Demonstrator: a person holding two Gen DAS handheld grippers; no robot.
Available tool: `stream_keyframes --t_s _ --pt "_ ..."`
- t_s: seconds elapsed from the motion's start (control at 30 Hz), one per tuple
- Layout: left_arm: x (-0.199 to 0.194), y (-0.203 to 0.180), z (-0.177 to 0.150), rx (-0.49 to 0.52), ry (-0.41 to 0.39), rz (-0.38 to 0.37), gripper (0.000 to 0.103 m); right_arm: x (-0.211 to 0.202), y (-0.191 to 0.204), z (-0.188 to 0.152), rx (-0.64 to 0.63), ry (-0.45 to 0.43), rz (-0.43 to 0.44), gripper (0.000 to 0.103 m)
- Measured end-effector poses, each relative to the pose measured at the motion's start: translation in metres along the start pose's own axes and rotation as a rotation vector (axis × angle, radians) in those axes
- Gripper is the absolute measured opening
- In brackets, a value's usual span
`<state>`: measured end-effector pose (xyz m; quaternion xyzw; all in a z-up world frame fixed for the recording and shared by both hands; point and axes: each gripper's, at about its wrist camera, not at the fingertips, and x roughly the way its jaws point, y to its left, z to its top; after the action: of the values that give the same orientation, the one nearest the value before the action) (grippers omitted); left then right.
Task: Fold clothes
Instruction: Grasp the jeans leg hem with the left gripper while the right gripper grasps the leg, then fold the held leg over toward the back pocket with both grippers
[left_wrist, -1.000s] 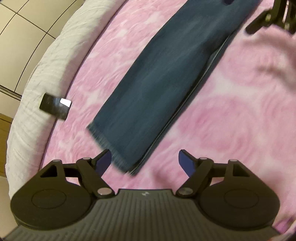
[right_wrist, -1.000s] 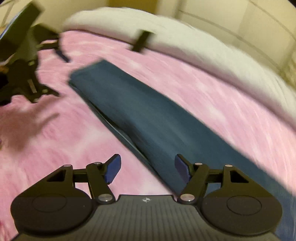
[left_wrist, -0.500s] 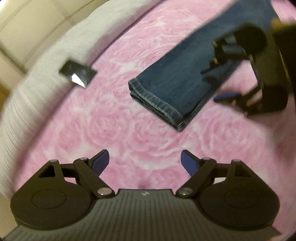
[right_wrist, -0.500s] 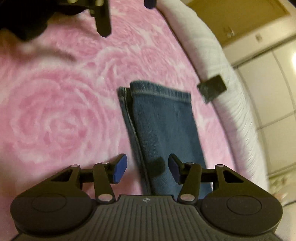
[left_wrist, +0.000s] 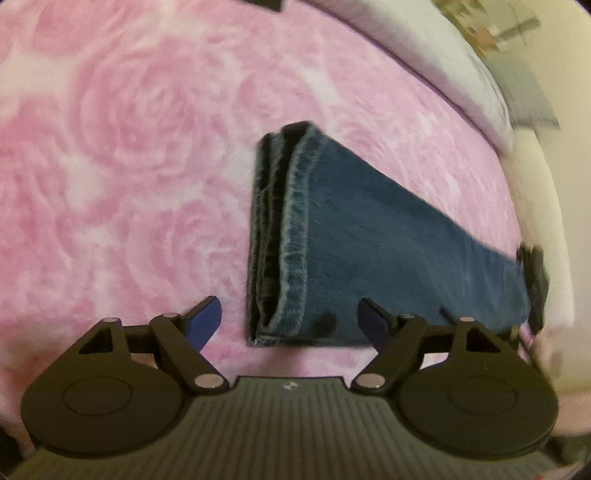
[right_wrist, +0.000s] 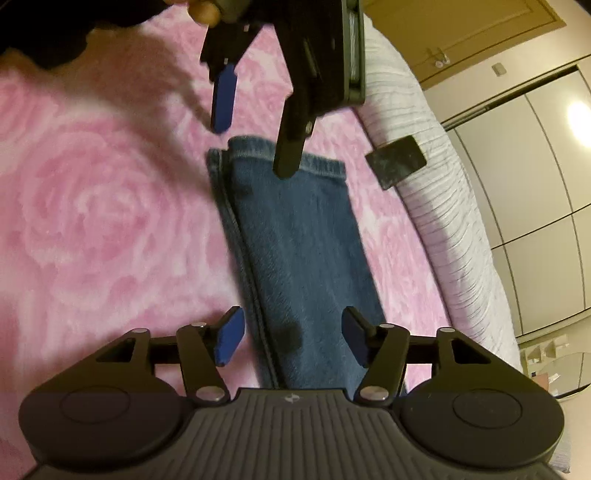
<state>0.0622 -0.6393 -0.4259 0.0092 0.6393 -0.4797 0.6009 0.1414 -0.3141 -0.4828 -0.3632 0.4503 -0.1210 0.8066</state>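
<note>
The jeans (left_wrist: 388, 251) lie flat on the pink rose-patterned blanket (left_wrist: 122, 155) of the bed, already doubled lengthwise into one long narrow strip, leg on leg, with the stitched hems stacked at one end and the strip running alongside the bed's white edge (right_wrist: 454, 236). A small dark rectangular object (right_wrist: 396, 161), too blurred to identify, sits on the bed near that white edge, just beside the hem end. The left tongs (left_wrist: 290, 319) hover above the hem end with the fingers spread wide and nothing between them; in the right wrist view they hang over the hems from above, one finger overlapping the denim, though whether it touches the cloth cannot be told. The right tongs (right_wrist: 291, 338) are likewise spread and empty, poised over the strip farther along its length, the long seamed edge running between the fingers. Judging from this, the lengthwise fold is done and the crosswise fold is the step in hand. The next move calls for the left tongs to come down and pinch both stacked hem layers together, while the right tongs either pin the strip at the intended crease or take the hem's other corner, so the end can be carried over squarely without the layers sliding apart.
</note>
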Motion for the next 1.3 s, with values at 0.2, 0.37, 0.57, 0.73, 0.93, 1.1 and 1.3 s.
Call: stream_keyframes --t_s 0.2,0.37,0.57,0.73,0.93,1.1,1.3 --pt "0.012 0.012 0.015 -0.166 0.074 -0.118 0.080 0.008 -0.001 -0.002 0.049 0.010 0.000 0.058" --pt "0.008 0.028 0.013 -0.235 0.072 -0.146 0.029 0.020 -0.004 0.004 0.048 0.006 0.001 0.058" --pt "-0.003 0.033 0.011 -0.251 0.041 -0.164 0.011 0.023 0.002 0.009 -0.001 -0.001 0.007 0.036" --pt "-0.030 -0.007 0.020 -0.165 -0.031 -0.204 0.010 0.021 -0.014 0.010 0.110 0.010 0.011 0.003" --pt "-0.059 -0.101 0.029 0.022 -0.090 -0.249 0.010 -0.002 -0.057 0.003 0.333 0.021 0.037 0.039" --pt "-0.051 -0.209 0.021 0.216 -0.067 -0.263 0.010 -0.045 -0.087 -0.035 0.541 0.085 0.010 0.055" --pt "0.003 -0.334 -0.014 0.388 -0.003 -0.228 0.010 -0.092 -0.107 -0.145 0.765 0.264 -0.027 0.060"
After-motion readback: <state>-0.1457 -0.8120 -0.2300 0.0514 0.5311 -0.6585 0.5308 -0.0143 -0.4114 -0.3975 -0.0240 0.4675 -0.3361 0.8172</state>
